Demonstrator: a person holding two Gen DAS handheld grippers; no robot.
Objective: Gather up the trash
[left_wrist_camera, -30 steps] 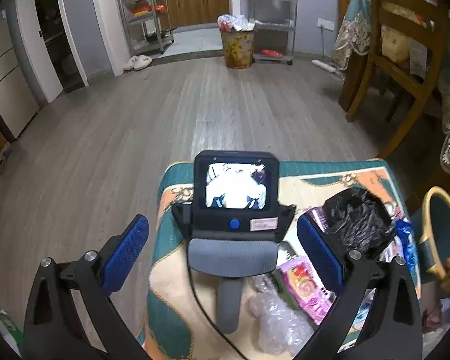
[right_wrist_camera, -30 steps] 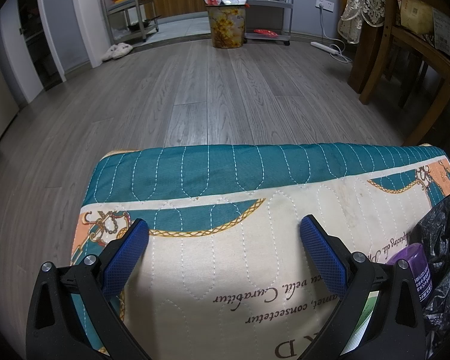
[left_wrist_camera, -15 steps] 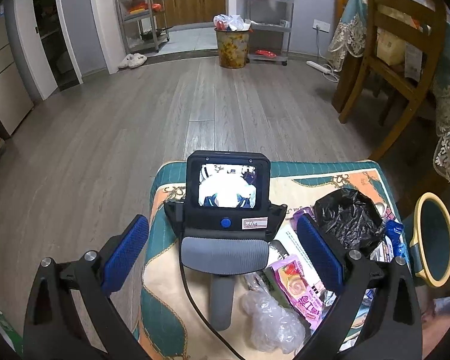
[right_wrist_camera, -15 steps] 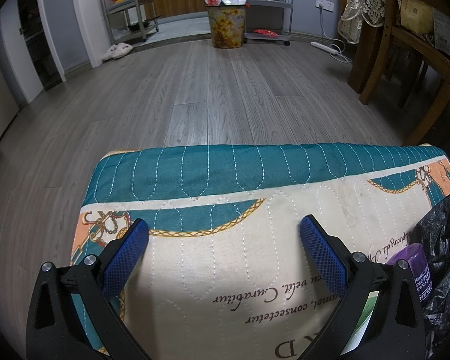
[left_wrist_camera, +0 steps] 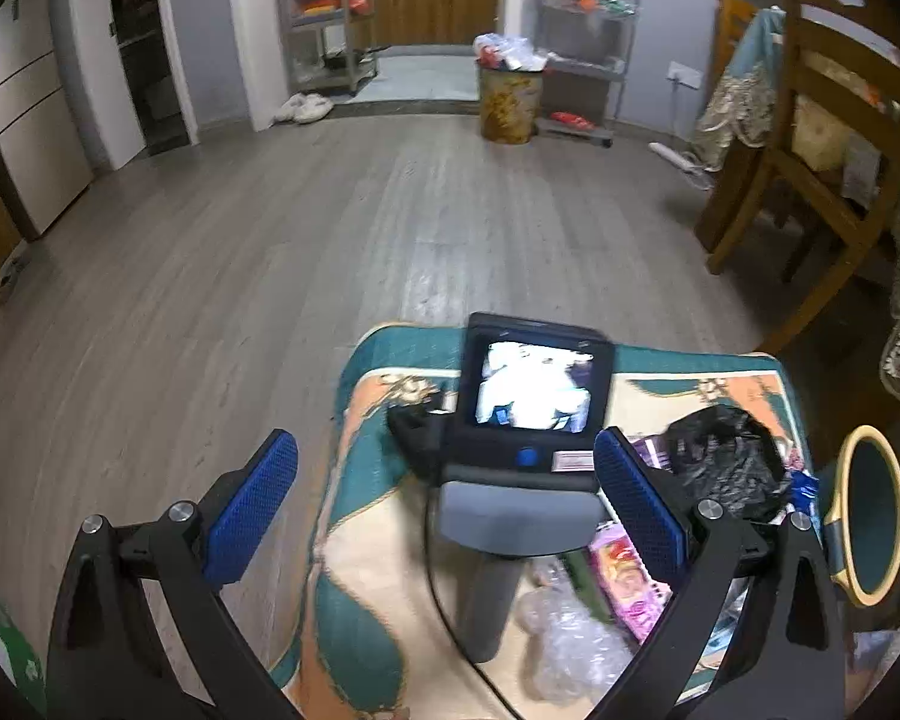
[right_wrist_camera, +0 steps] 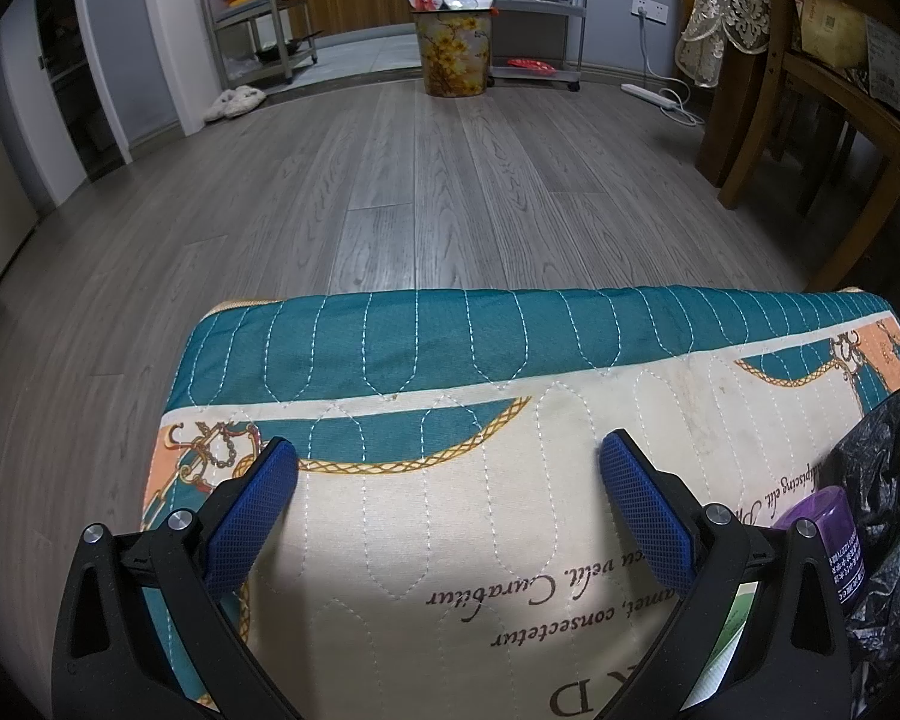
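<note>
Quilted cushion (right_wrist_camera: 450,504) under both grippers. Left gripper (left_wrist_camera: 447,501) raised, wide open, empty; right gripper (right_wrist_camera: 448,495) low, likewise. Black bag (left_wrist_camera: 726,462) right of the fingers.

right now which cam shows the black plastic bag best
The left wrist view: the whole crumpled black plastic bag shows on the quilted cushion, among the wrappers. The right wrist view catches only part of it, cut off at the frame's right edge.

A quilted teal-and-cream desk (right_wrist_camera: 450,348) on grey wood floor (right_wrist_camera: 450,180) carries a black plastic bag (left_wrist_camera: 726,462) far right, a pink wrapper (left_wrist_camera: 624,585) and clear crumpled plastic (left_wrist_camera: 564,642) nearer, and a purple cup (right_wrist_camera: 834,534).
</note>
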